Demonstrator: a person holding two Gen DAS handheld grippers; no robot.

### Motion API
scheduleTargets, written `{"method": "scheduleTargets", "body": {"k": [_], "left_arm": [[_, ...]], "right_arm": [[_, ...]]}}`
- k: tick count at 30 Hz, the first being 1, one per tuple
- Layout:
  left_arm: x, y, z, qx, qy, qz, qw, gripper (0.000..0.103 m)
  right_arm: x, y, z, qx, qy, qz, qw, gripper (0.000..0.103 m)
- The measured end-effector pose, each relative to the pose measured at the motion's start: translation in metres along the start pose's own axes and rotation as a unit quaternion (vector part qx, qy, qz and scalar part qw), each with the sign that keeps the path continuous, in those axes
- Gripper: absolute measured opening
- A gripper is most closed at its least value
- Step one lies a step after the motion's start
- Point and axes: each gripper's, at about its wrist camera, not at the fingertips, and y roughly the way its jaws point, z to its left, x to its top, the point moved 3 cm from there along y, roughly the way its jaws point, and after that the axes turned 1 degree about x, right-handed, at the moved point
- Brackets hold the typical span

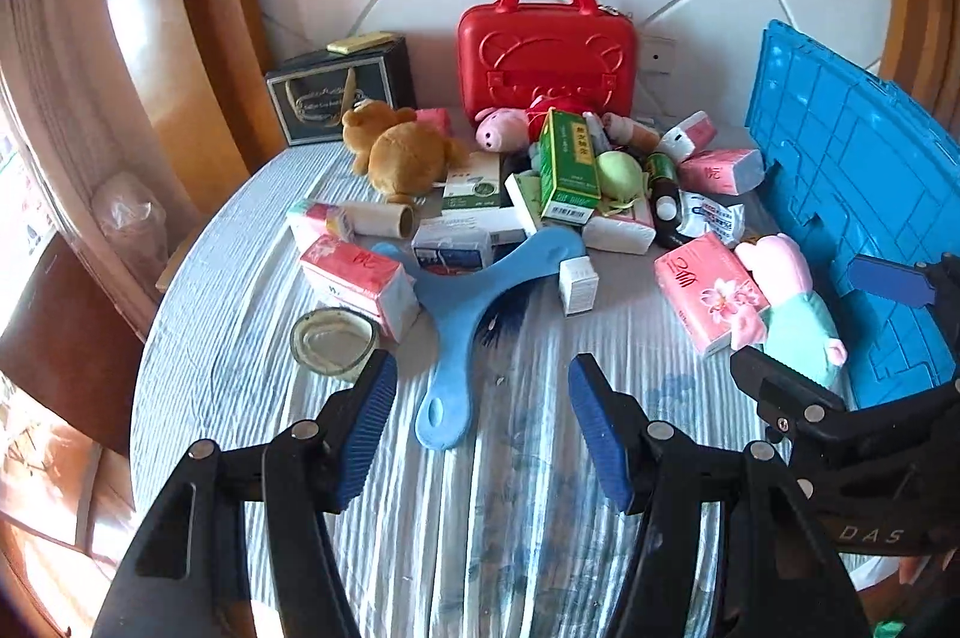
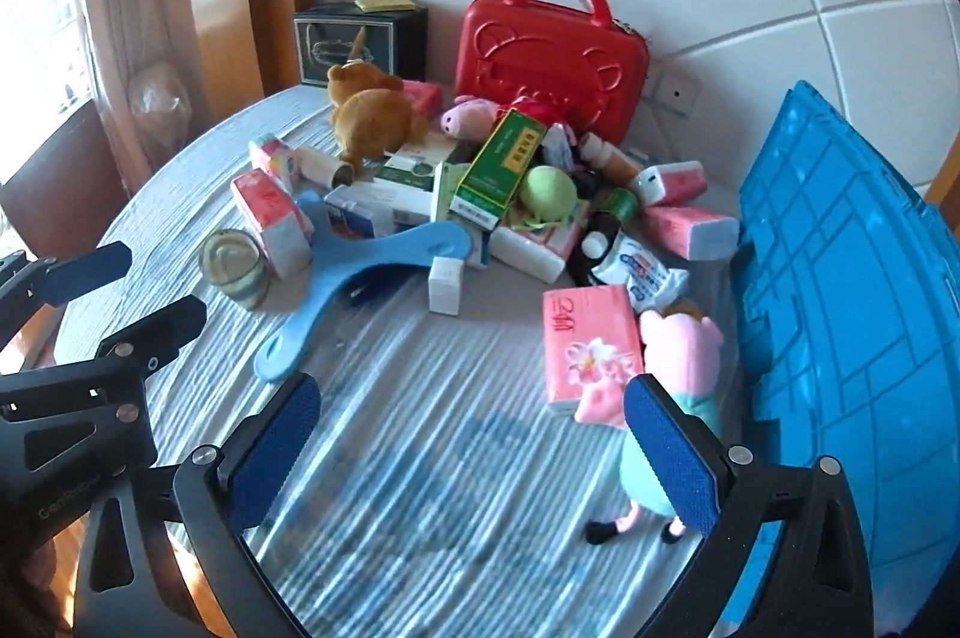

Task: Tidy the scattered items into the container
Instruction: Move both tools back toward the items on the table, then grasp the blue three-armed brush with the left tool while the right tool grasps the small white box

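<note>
- Left gripper (image 1: 483, 422), right gripper (image 2: 471, 449): jaws apart, both empty, over striped cloth (image 1: 456, 518).
- Clutter mid-table: 2 pig plushes (image 2: 672, 386), 1 bear (image 1: 399, 149), 1 green box (image 1: 566, 164), several pink tissue packs (image 1: 708, 290).
- Blue crate (image 2: 852, 278) at right edge, red case (image 1: 543, 41) behind pile.

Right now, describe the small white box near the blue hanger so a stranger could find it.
Start at the red hard-shell case by the wall and come forward past the pile. Beside the light blue plastic hanger stands the small white box, upright, plain and apart from the pile, unlike the pink tissue packs.
</note>
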Motion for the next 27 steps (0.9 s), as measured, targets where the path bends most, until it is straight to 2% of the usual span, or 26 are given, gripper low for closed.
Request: {"method": "scheduleTargets", "body": {"k": [8,15,24,27], "left_arm": [[-0.009,0.054,0.027,0.012,-0.054,0.039,0.9977,0.059],[-0.011,0.096,0.042,0.026,-0.075,0.072,0.9943,0.059],[-0.001,0.158,0.052,0.008,-0.077,0.107,0.9913,0.059],[-0.001,0.177,0.054,-0.001,-0.077,0.115,0.9904,0.059]], "right_arm": [[0.011,0.056,0.018,0.011,-0.041,0.013,0.999,0.103],[0.018,0.108,0.021,0.026,-0.060,0.044,0.997,0.103],[0.025,0.170,0.016,0.041,-0.040,0.081,0.995,0.103],[0.026,0.192,0.009,0.052,-0.016,0.095,0.994,0.103]]}}
